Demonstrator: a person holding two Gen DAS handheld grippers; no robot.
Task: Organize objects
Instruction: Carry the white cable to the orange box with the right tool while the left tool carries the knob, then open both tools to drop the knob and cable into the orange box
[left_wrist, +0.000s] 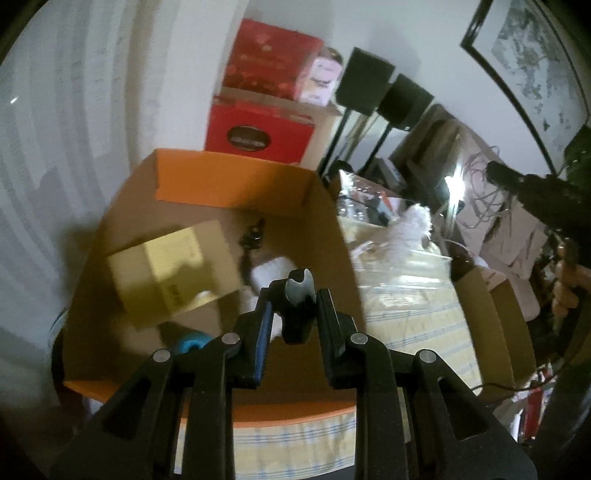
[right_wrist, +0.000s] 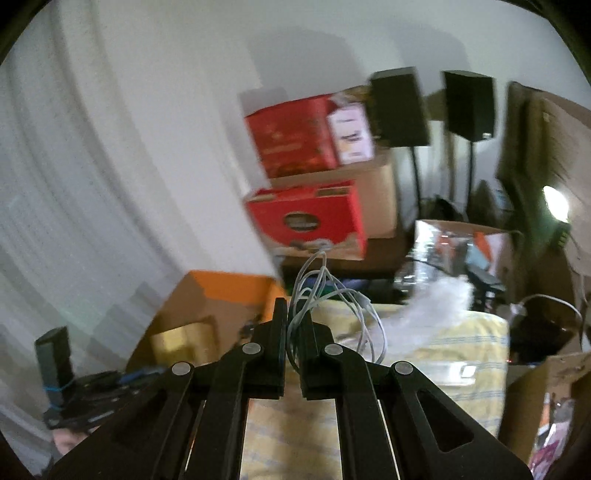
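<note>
Blurrily, the left gripper (left_wrist: 293, 295) pinches a half-hidden black clip (left_wrist: 297, 306); the right gripper (right_wrist: 293, 325) clamps a tangled grey cable (right_wrist: 332, 299).

A small black clip with a metal tip (left_wrist: 298, 302) is clamped between the pads of the left gripper (left_wrist: 293, 314) above an open cardboard box (left_wrist: 321, 221) — in which a yellowish carton (left_wrist: 170, 269) is seen lying tilted.
</note>
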